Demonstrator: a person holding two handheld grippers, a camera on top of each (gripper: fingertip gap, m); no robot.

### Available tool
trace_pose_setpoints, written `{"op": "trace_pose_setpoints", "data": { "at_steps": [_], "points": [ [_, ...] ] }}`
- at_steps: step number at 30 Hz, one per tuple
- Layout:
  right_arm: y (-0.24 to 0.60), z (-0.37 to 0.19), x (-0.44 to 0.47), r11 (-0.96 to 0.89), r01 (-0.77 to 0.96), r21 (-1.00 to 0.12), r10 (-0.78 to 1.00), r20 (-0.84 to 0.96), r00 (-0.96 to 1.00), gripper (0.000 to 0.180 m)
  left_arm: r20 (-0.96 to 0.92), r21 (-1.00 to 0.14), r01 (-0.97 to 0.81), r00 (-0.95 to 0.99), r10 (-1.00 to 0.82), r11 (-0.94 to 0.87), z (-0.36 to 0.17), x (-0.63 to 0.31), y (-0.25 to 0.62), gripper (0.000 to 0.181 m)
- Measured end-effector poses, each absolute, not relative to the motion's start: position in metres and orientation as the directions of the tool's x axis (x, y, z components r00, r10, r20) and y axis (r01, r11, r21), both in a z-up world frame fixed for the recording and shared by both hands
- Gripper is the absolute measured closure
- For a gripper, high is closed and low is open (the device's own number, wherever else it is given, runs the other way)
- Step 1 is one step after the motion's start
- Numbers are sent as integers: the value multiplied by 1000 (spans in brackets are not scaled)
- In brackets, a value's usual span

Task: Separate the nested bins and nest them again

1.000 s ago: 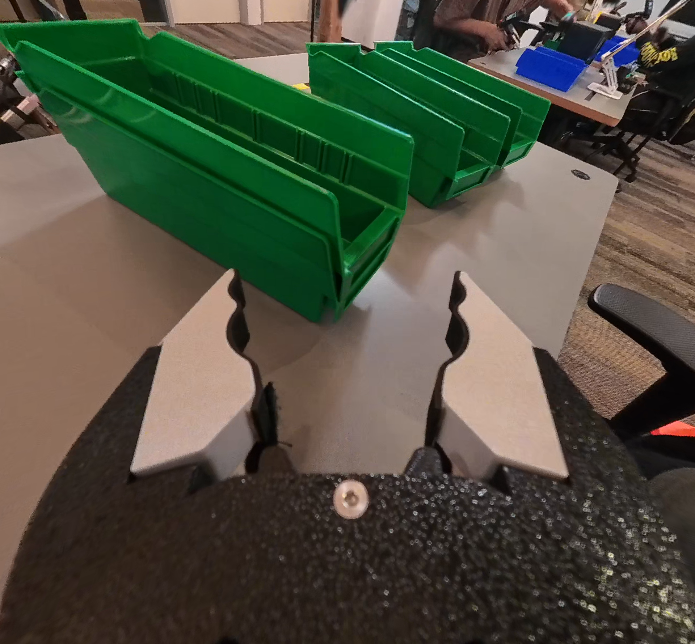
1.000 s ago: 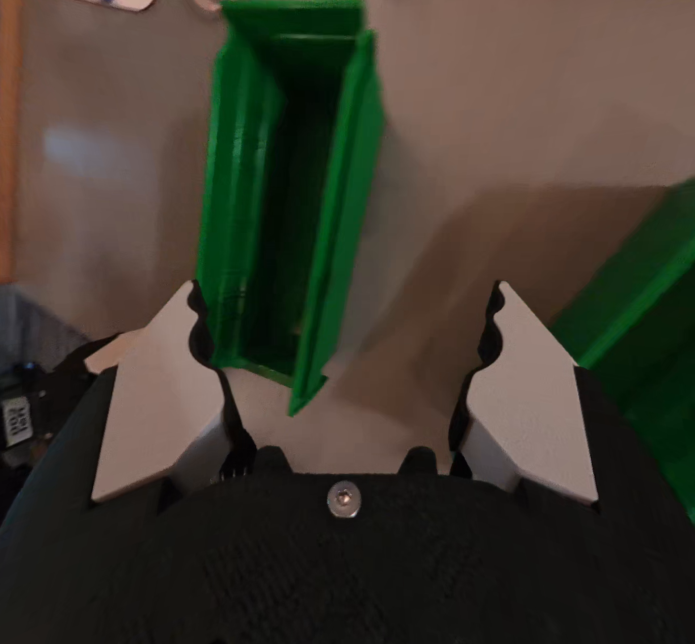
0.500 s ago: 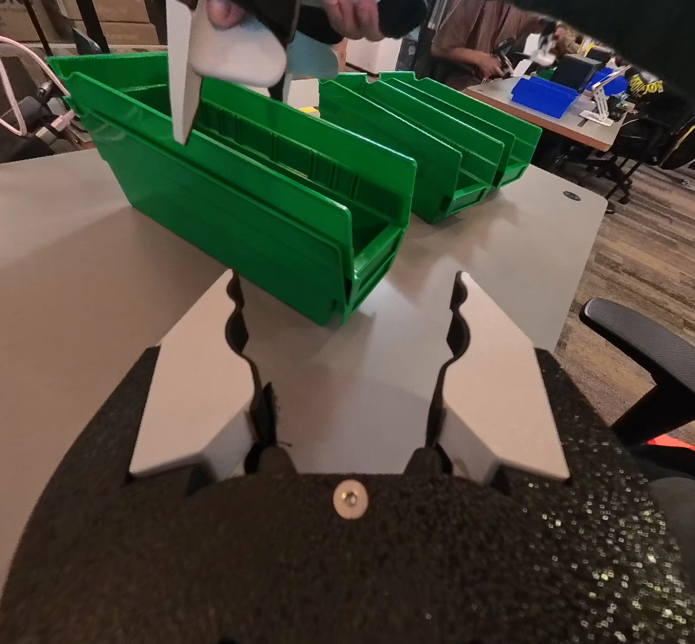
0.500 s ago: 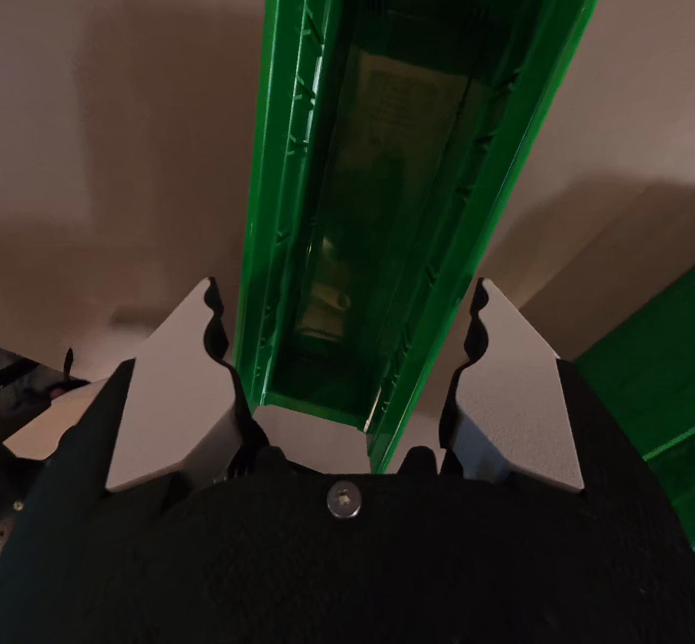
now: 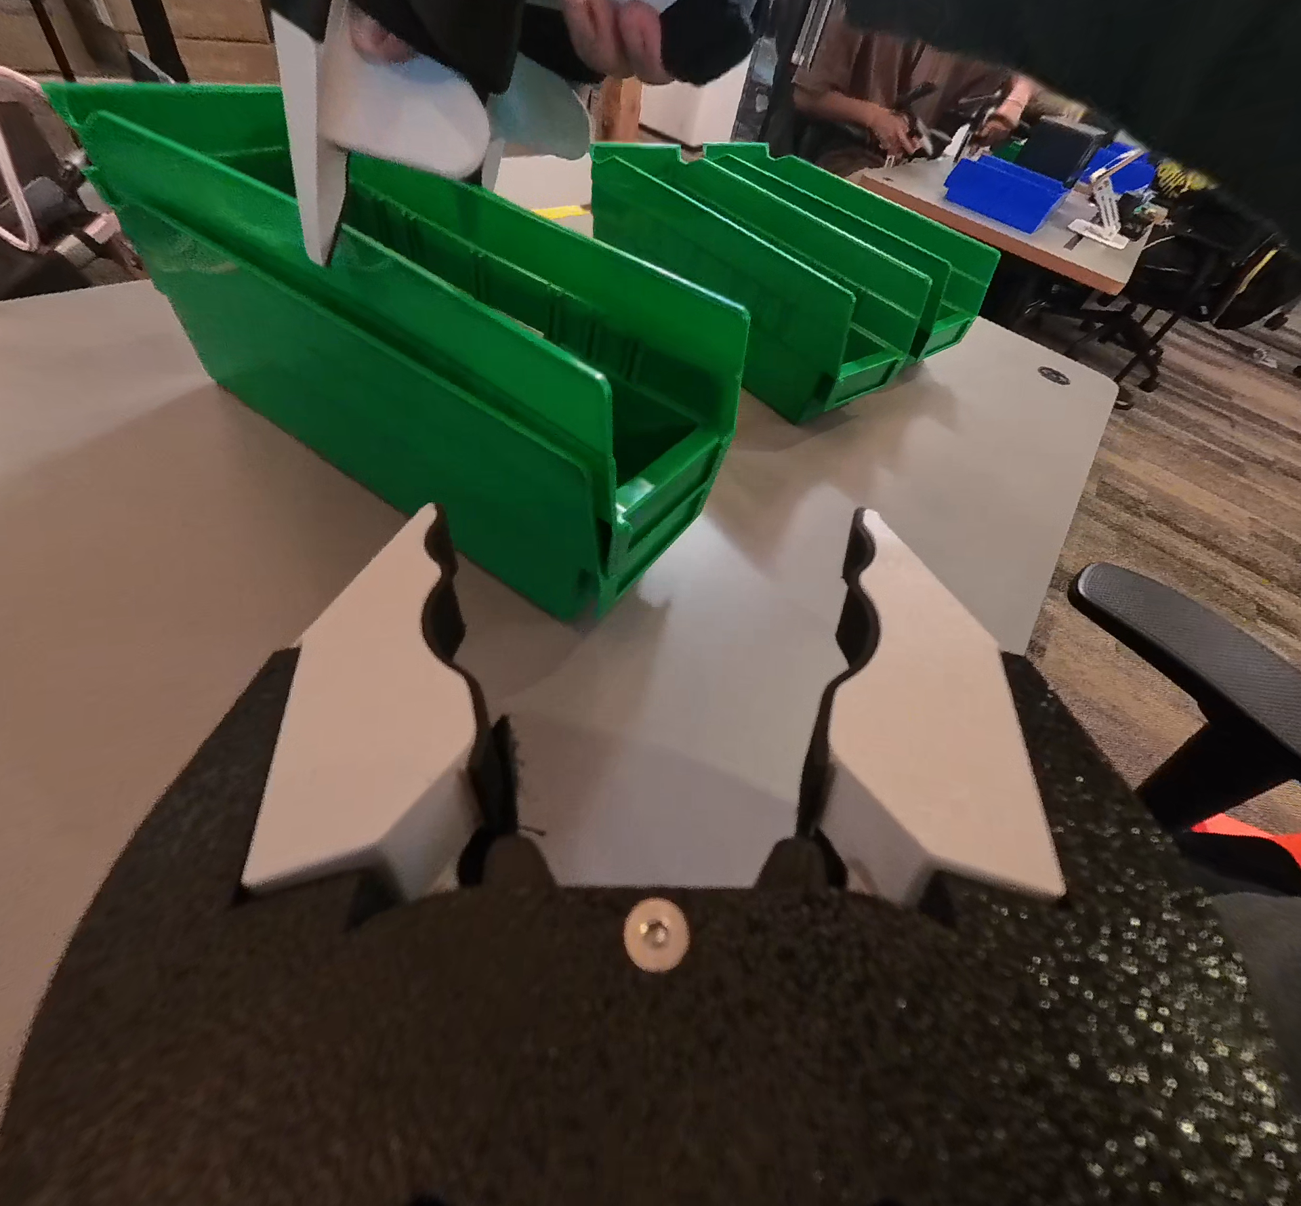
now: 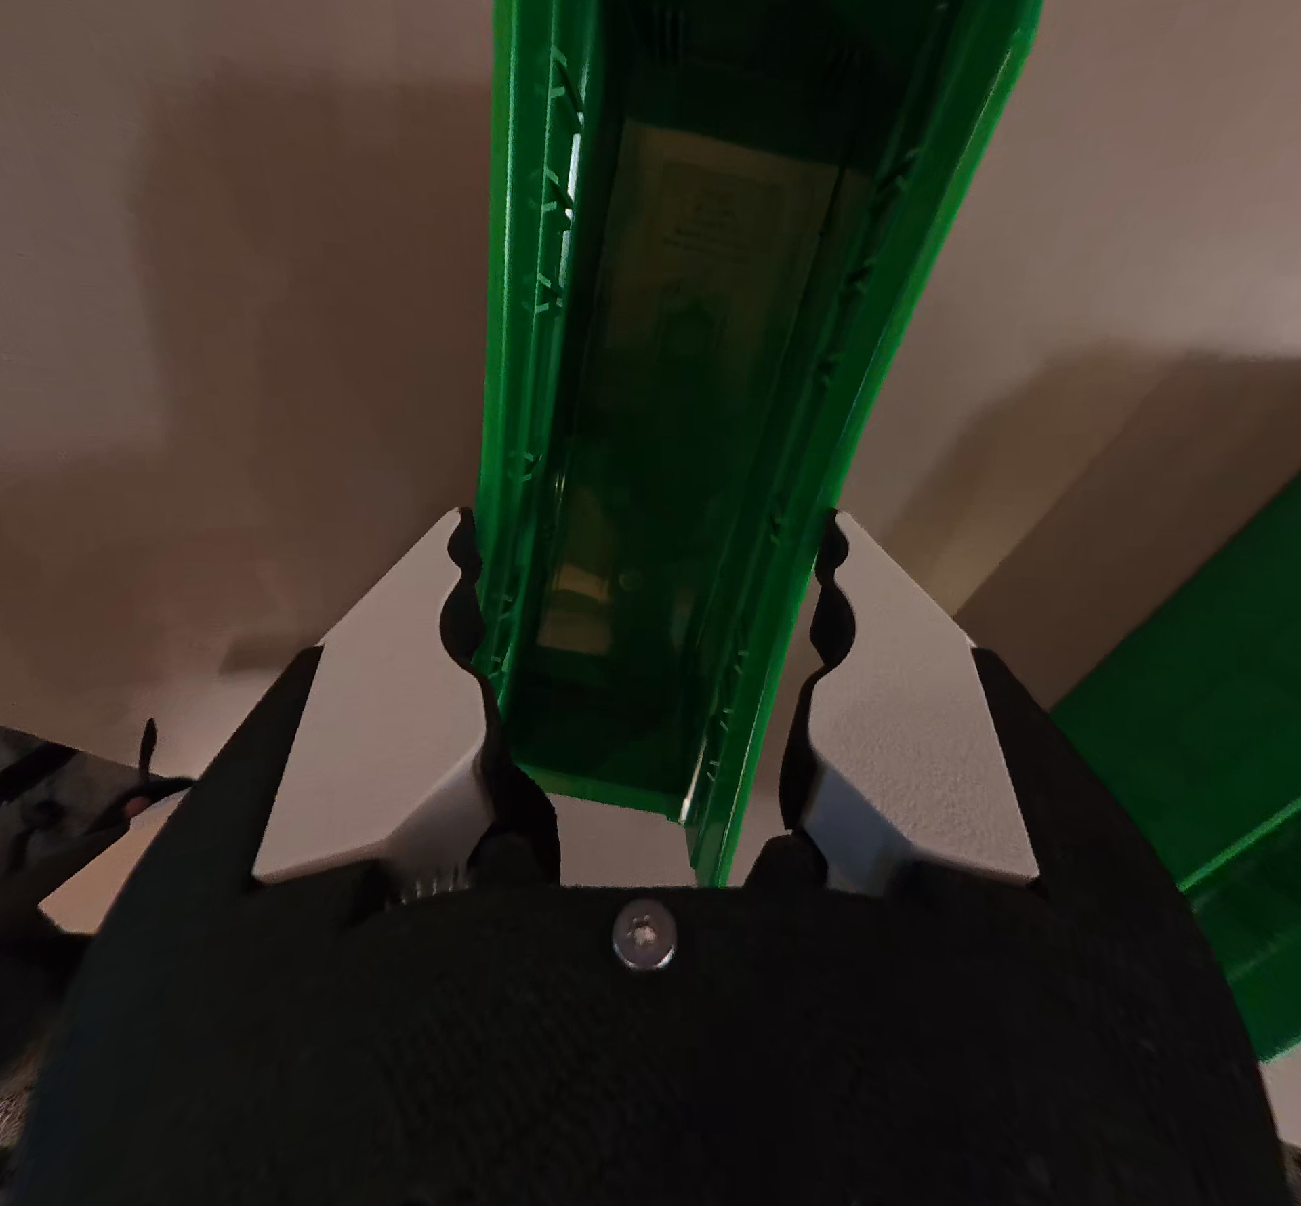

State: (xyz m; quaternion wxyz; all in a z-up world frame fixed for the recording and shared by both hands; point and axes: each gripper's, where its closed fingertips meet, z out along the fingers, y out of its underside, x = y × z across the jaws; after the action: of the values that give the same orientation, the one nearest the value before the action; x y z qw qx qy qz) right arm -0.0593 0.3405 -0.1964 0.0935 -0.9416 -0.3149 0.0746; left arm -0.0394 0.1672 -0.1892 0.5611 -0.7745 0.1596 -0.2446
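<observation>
Two green bins, one nested in the other (image 5: 422, 412), lie on the grey table (image 5: 141, 539), their low open end towards my left gripper. My left gripper (image 5: 648, 524) is open and empty, a little short of that end. My right gripper (image 6: 648, 524) comes down from above at the pair's far end and shows in the left wrist view (image 5: 310, 187). It straddles the inner bin (image 6: 704, 327), one pad against each long wall. The bin's floor shows dark between its fingers.
A second group of green bins (image 5: 774, 271) stands side by side to the right; one edge shows in the right wrist view (image 6: 1197, 785). A black chair armrest (image 5: 1197, 651) is beyond the table's right edge. A blue bin (image 5: 1007, 194) and seated people are at another table behind.
My right gripper has come down over the nested pair's far end and narrowed its jaws onto the inner bin's walls. My left gripper has stayed open, shifting only slightly.
</observation>
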Motion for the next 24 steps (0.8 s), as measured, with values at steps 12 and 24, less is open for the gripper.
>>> {"op": "trace_pose_setpoints", "data": {
  "at_steps": [12,24],
  "points": [
    [339,-147,-59,-771,579,-265,614,-71,786,82,207,-943,28,829,-520,-331,-193,-40,169,72],
    [372,-75,17,-822,433,-370,512,-149,846,81,202,-943,23,832,-517,-331,-194,-39,169,72]
  ]
}}
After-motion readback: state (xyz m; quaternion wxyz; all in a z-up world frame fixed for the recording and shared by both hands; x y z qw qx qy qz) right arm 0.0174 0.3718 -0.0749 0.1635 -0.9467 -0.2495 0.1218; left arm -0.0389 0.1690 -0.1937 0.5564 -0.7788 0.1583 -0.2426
